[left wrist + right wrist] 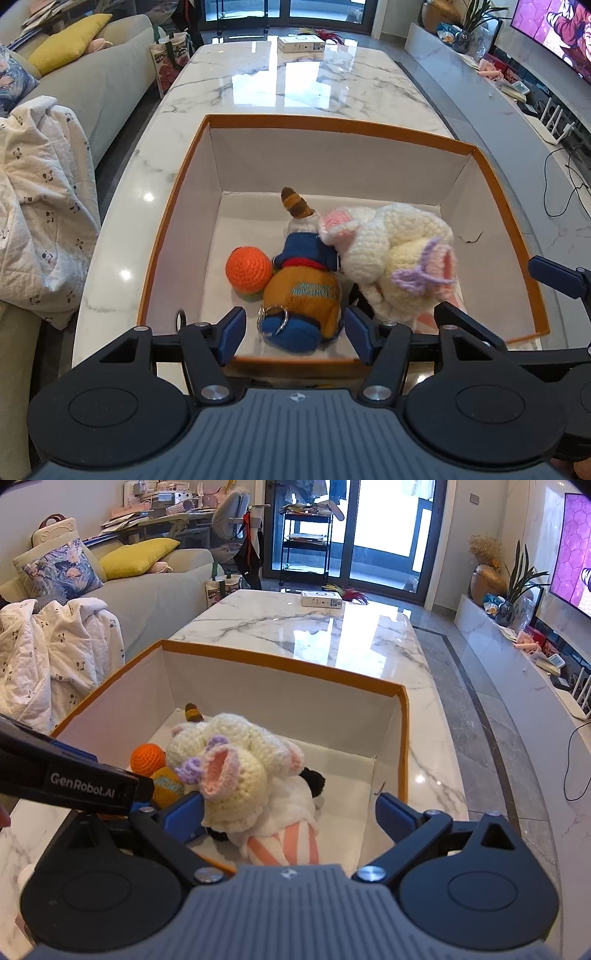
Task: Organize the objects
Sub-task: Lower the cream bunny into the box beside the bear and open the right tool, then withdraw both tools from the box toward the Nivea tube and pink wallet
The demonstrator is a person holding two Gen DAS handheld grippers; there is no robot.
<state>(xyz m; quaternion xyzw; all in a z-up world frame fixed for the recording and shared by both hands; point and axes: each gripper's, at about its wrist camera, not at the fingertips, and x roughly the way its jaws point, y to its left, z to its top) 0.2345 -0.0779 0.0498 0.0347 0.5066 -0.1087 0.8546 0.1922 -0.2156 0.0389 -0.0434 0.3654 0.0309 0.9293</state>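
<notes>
Ahead of our left tongs [293, 334] we see the box [343, 123] on the surface [295, 85]. Inside, the ball [248, 272] lies left of the bear keychain [304, 295]. The crochet doll [391, 251] lies to its right.

Brown plush keychain [303, 295]: lower end out of focus, print on its belly unreadable. Crocheted cream doll [236, 775]: covers most of a black item [314, 779] beneath; identity cannot be told. Orange box [332, 123]: near wall hidden behind left claw [293, 336]. Small white carton [301, 43] at the desk's far edge: label too small.
</notes>
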